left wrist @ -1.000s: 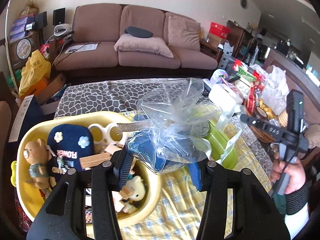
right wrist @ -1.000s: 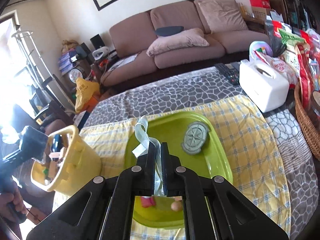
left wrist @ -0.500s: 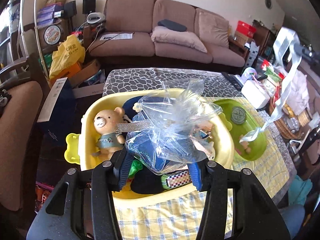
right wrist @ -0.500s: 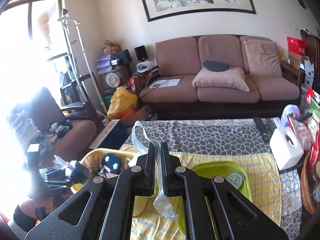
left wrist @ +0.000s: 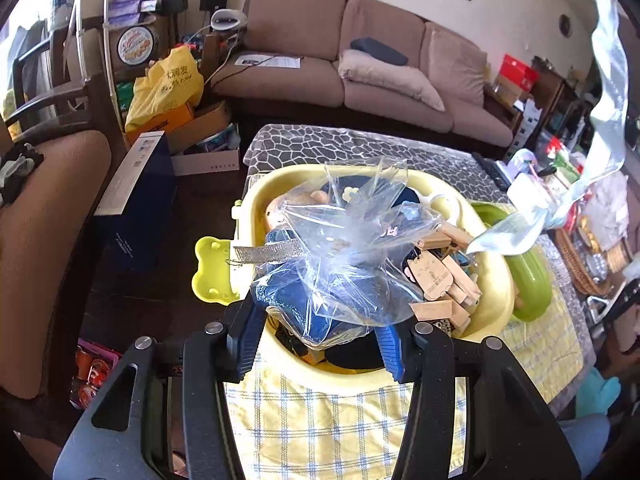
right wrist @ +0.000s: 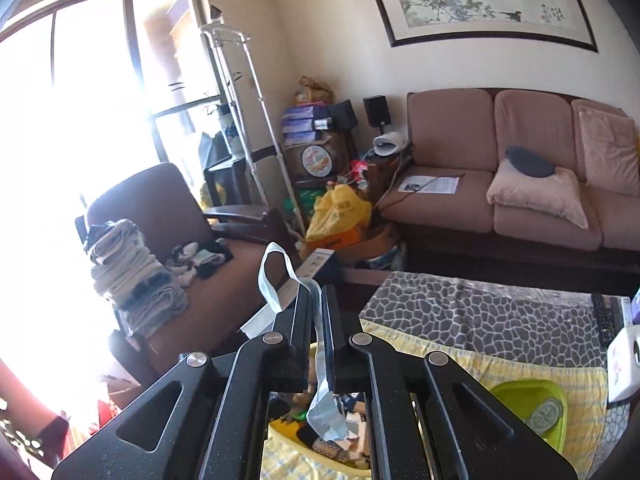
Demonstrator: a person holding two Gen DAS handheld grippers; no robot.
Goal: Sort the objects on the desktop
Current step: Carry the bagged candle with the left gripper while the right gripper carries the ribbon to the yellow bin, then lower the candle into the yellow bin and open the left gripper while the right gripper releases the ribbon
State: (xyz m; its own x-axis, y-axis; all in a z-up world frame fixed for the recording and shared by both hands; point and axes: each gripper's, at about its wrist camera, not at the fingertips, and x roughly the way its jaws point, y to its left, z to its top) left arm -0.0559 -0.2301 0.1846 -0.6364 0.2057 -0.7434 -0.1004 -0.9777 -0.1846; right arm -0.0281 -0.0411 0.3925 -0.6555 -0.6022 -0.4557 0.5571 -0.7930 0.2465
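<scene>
Compared with a second ago, the left gripper [left wrist: 318,344] is no longer beside the yellow tub [left wrist: 494,280] but hanging directly over it, and it is still carrying the clear plastic bag [left wrist: 340,256], its blue-padded jaws pinching the bag's lower sides around the blue item inside. The right gripper [right wrist: 318,320] has risen from just above the green tray [right wrist: 532,408] to well above the bench [right wrist: 460,312]; its jaws are still pressing together on the pale ribbon [right wrist: 320,396], which is looping above the fingertips and dangling below them over the tub's contents.

The left wrist view is showing what the other hides: the tub on the yellow checked cloth [left wrist: 320,420], crowded with wooden tags [left wrist: 434,280] and dark fabric things, a silver strip [left wrist: 268,250] tied at the bag's neck, and the ribbon trailing down from the upper right toward the tub's rim.

The right wrist view alone is showing the round grey disc [right wrist: 544,416] lying in the green tray, the armchair [right wrist: 160,208] stacked with folded cloths, and the bright window [right wrist: 80,120].
</scene>
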